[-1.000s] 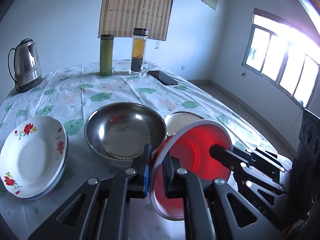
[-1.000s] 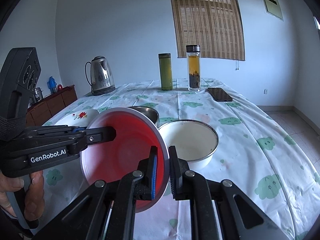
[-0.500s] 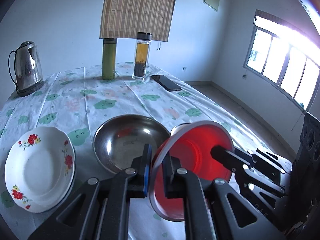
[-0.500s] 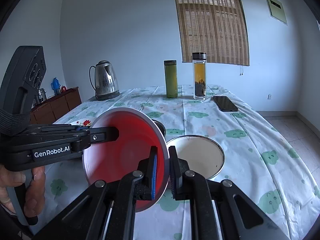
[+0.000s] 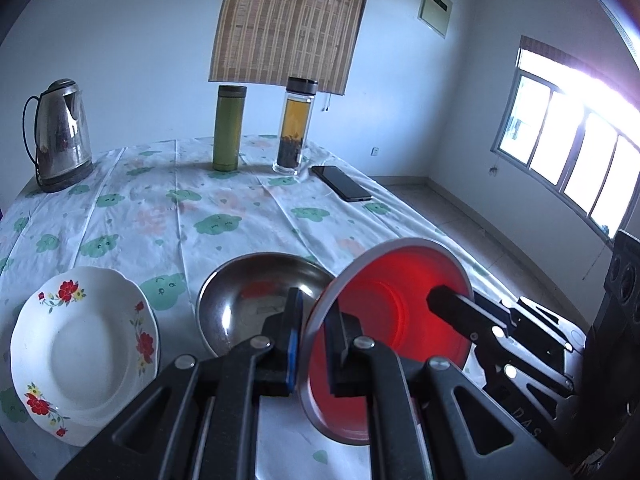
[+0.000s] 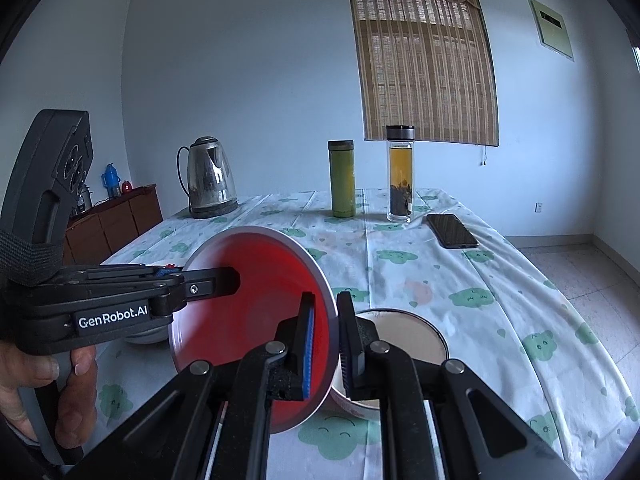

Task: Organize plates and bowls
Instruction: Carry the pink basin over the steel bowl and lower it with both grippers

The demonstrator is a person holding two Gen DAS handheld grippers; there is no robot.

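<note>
Pale walls and a slatted blind back the table (image 5: pixel 224 216), draped in a cloud-print cloth. On it sit a flowered plate (image 5: pixel 80 352), seemingly a small stack, a steel bowl (image 5: pixel 248 296) and a cream bowl (image 6: pixel 404 332), all unnested, so most sorting remains. Held tilted above them is the red bowl (image 5: pixel 384 312), its rim pinched by the left gripper (image 5: pixel 310 344) and, opposite, the right gripper (image 6: pixel 325 340). Since a second ago both have lifted it, and the dishes now sit lower in view.
</note>
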